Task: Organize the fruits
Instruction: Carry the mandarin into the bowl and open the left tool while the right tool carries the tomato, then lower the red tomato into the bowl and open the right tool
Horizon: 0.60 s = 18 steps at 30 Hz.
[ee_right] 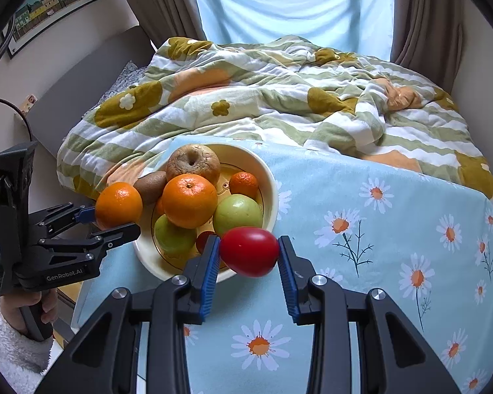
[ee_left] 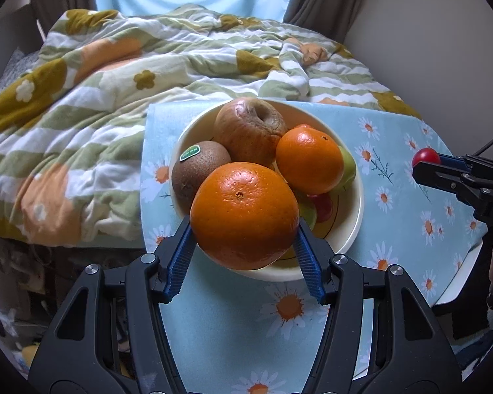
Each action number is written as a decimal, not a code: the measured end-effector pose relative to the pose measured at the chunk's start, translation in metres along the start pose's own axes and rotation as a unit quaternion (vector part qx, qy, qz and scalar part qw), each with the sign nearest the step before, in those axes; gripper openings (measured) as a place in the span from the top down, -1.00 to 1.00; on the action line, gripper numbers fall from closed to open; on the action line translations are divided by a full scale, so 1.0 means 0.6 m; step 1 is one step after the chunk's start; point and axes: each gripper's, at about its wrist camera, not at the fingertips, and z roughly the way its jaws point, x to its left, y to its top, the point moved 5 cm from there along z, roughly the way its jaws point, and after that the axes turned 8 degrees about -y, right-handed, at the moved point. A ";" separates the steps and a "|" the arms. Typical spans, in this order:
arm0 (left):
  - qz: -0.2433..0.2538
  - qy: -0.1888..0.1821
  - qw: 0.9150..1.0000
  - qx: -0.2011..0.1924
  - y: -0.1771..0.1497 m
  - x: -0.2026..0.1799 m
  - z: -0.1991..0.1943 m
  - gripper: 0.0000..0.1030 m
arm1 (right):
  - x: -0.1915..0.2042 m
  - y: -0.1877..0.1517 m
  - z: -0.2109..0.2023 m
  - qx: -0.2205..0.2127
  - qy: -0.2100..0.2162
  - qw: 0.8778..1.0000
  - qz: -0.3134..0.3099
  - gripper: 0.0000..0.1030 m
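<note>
My left tongs (ee_left: 245,229) grip a big round orange (ee_left: 245,215) at the near rim of the cream ceramic bowl (ee_left: 348,233). Right tongs (ee_right: 249,252) clamp a small red tomato (ee_right: 249,251) just right of that rim. Ahead in the bowl: wrinkled brown apple (ee_right: 193,163), fuzzy kiwi (ee_left: 200,172), mandarin (ee_right: 244,184), green apples (ee_right: 237,215). Daisy-print blue cloth (ee_right: 378,229) covers the counter; rumpled floral quilt (ee_right: 263,98) lies beyond.

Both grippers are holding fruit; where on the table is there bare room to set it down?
The free patch is the daisy cloth right of the bowl, up to the quilt; also the near strip in front of the bowl. The bowl itself is crowded. The left gripper holds an orange, the right gripper a tomato.
</note>
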 end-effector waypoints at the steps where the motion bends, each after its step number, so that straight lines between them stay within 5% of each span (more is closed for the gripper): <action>1: -0.002 -0.001 1.000 -0.001 -0.002 0.003 0.003 -0.25 | -0.001 -0.002 0.002 0.001 -0.002 1.000 0.002 0.37; 12: 0.004 -0.027 1.000 -0.001 -0.014 0.009 0.025 -0.29 | 0.007 -0.017 0.010 0.011 -0.014 1.000 0.009 0.37; 14: 0.004 -0.035 0.999 -0.009 -0.013 0.008 0.020 -0.47 | 0.007 -0.017 0.010 0.010 -0.014 1.000 0.010 0.37; 16: 0.007 -0.039 0.999 -0.018 -0.009 0.004 0.012 -0.85 | 0.009 -0.017 0.010 0.008 -0.015 1.000 0.012 0.37; 18: 0.017 -0.033 0.999 -0.025 -0.007 -0.002 0.002 -0.94 | 0.010 -0.018 0.007 0.006 -0.016 1.000 0.018 0.37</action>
